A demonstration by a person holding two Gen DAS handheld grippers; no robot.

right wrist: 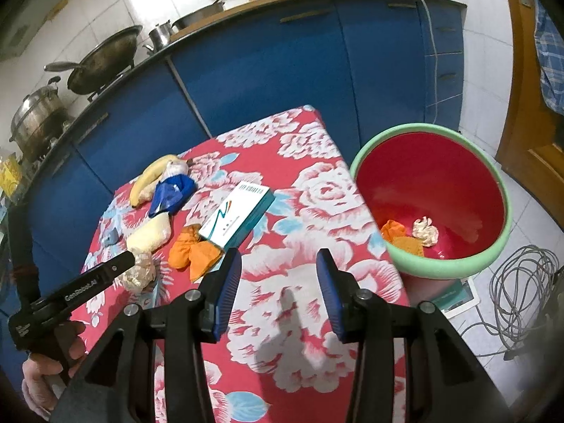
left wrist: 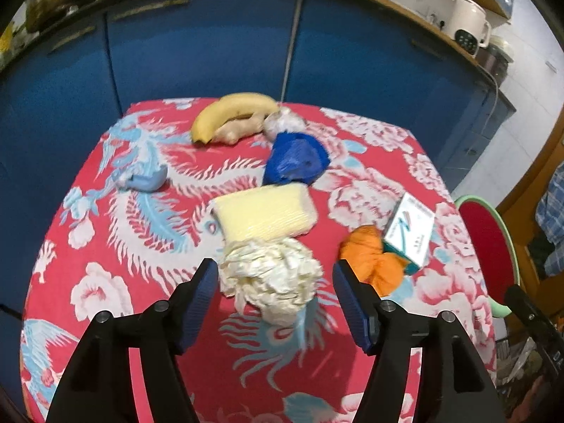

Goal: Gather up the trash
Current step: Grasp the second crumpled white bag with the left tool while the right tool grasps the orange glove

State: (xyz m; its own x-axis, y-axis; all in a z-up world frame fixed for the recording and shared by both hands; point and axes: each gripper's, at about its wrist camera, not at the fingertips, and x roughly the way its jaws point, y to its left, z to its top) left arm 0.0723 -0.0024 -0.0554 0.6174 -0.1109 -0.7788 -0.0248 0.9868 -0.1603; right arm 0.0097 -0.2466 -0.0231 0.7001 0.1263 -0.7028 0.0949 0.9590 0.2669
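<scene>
A crumpled white paper ball point(left wrist: 271, 282) lies on the red flowered tablecloth point(left wrist: 105, 246) between the fingers of my left gripper point(left wrist: 274, 264). The jaws are open and the pads do not press on the ball. In the right wrist view the same paper ball point(right wrist: 141, 271) sits at the tip of the left gripper. My right gripper point(right wrist: 278, 264) hangs open over the cloth near the table's right edge, with nothing between its fingers. A red bin with a green rim point(right wrist: 440, 269) stands on the floor to the right, holding an orange scrap point(right wrist: 393, 229) and a paper wad point(right wrist: 424, 231).
Also on the table: a yellow sponge point(left wrist: 264, 211), an orange wrapper point(left wrist: 370, 257), a white and teal box point(left wrist: 409, 229), a blue plastic bag point(left wrist: 296, 158), a banana point(left wrist: 232, 109), ginger point(left wrist: 239, 128) and a pale blue scrap point(left wrist: 144, 181). Blue cabinets stand behind. Grey cable point(right wrist: 521, 282) lies on the floor.
</scene>
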